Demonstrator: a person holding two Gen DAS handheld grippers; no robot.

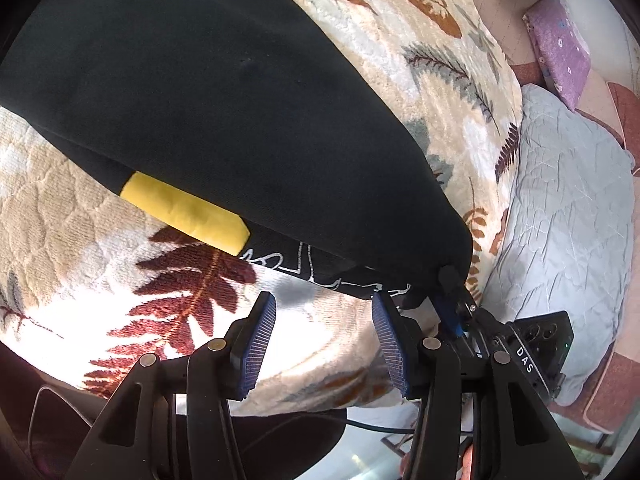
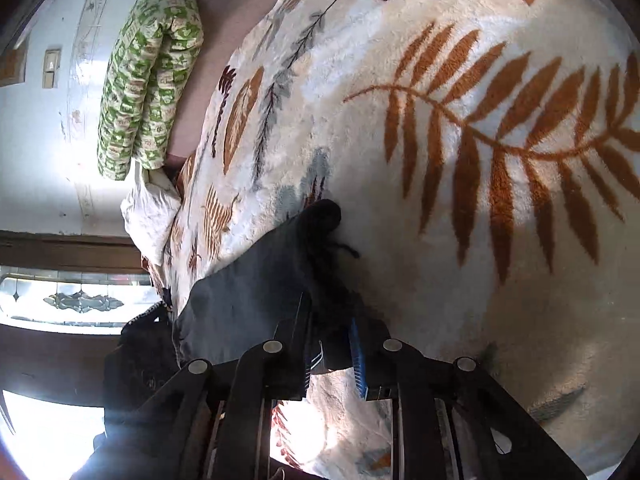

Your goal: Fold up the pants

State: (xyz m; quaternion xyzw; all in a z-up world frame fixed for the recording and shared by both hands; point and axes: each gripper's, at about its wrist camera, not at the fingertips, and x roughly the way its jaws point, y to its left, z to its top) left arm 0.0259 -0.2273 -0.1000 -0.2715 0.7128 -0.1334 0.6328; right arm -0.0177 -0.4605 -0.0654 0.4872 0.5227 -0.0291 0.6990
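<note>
Pinching a bunched edge of the black pants (image 2: pixel 276 280), the right gripper (image 2: pixel 332 356) has its 2 fingers (image 2: pixel 357 356) clamped on dark fabric. Over on the left, the left gripper (image 1: pixel 324 344) stands spread, blue pads (image 1: pixel 258 344) holding nothing, just short of the pants' printed hem beside a yellow patch (image 1: pixel 184 212). Pants lie across the leaf-print blanket (image 2: pixel 440 200) on the bed.
</note>
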